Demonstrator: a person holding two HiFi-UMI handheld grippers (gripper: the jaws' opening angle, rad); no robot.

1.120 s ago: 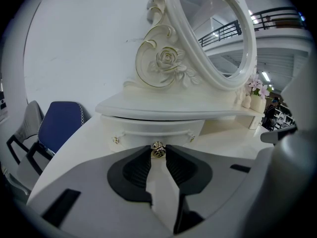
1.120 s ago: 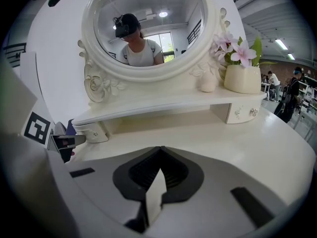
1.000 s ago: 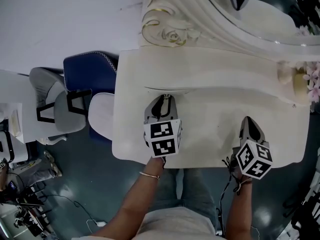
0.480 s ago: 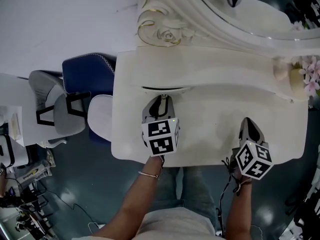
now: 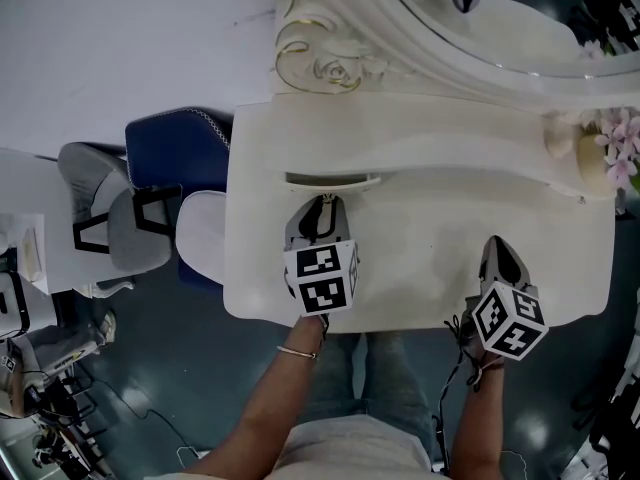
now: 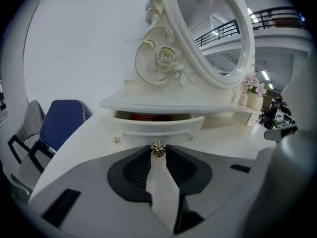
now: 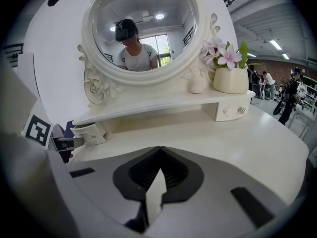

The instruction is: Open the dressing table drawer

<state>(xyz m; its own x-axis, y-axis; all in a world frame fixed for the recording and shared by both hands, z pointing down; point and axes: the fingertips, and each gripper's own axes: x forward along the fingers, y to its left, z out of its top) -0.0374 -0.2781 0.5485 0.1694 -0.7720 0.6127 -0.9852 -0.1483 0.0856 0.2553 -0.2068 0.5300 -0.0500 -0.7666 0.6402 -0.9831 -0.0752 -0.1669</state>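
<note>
Nearest: left gripper (image 6: 158, 151) clamped on gold knob (image 6: 158, 148) of drawer (image 6: 153, 128). Drawer pulled slightly out from under shelf (image 6: 168, 103), left of tabletop (image 5: 420, 268) centre. Left gripper view alone shows something red (image 6: 153, 116) inside; head view gives just dark slit. Right gripper (image 7: 159, 150) empty, jaws together, over tabletop well right of drawer. Black-and-white square markers on cube (image 5: 321, 276). Farther, on shelf: vase (image 7: 231, 80) with pink flowers, plainest in right gripper view. Mirror (image 7: 143, 29) behind.
</note>
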